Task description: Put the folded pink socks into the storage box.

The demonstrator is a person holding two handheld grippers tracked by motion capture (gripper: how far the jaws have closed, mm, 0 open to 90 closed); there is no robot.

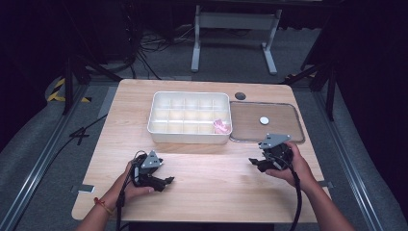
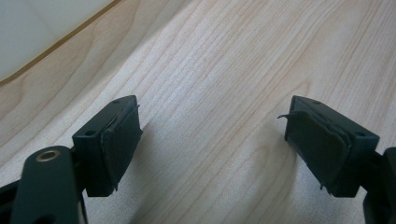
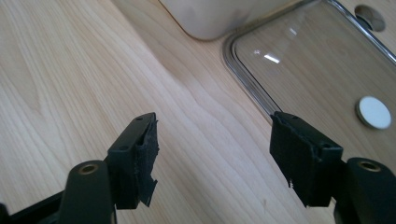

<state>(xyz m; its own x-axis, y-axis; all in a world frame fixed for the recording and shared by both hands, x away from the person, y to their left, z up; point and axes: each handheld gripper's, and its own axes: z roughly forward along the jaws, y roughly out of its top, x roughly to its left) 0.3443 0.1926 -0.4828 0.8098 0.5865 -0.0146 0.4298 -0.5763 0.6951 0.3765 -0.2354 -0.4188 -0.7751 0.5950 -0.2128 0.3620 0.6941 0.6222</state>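
The clear lid (image 1: pixel 267 122) lies at centre right of the high view, just above the right gripper (image 1: pixel 260 163), jaws spread and empty. The left gripper (image 1: pixel 166 183), lower left, is likewise spread.

The tabletop (image 1: pixel 202 192) carries one white compartment box (image 1: pixel 188 137) toward its far edge, one pink item (image 1: pixel 222 126) in that box's near-right compartment, one clear lid (image 1: pixel 245 126) beside the box toward the right edge, one white disc (image 1: pixel 264 120) on it, and two grippers near the front edge.
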